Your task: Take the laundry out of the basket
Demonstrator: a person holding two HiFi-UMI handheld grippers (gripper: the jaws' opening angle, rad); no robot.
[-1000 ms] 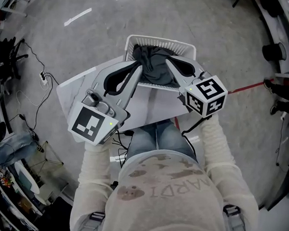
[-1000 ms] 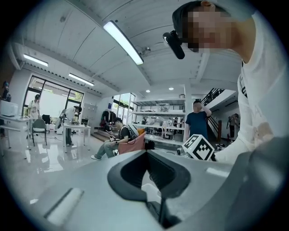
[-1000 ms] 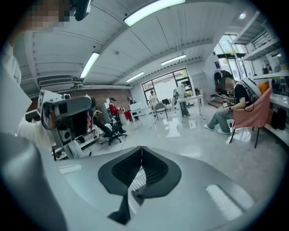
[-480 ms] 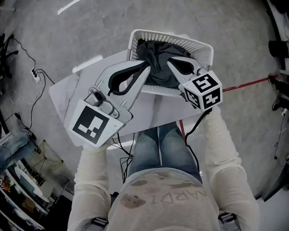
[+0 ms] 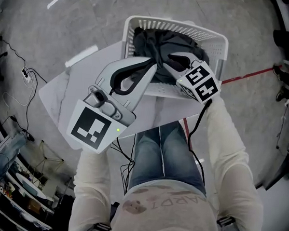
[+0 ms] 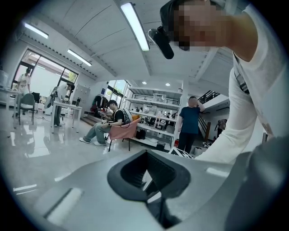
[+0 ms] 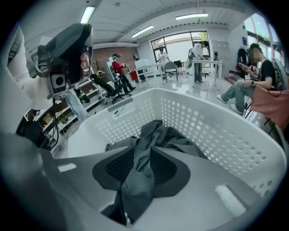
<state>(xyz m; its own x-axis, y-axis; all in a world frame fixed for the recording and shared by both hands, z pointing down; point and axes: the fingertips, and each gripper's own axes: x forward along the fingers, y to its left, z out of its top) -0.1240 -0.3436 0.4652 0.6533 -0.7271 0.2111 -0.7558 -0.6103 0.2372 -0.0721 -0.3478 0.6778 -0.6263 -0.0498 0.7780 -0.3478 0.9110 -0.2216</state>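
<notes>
1. Our right gripper [image 7: 142,160] is clamped tight on a fold of the dark grey laundry [image 5: 155,41], which lies in the white basket [image 5: 221,42] at the desk's [image 5: 73,84] far edge.
2. Our left gripper [image 6: 146,175] has its jaws together on nothing, tips just beside the laundry.

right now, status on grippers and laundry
Right gripper shut on dark grey garment, bulk of it in white basket. Left gripper shut, empty. Nothing blocking the lift.

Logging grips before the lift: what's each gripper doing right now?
Left gripper: closed, no cloth seen between jaws.
Right gripper: closed on the grey garment.
</notes>
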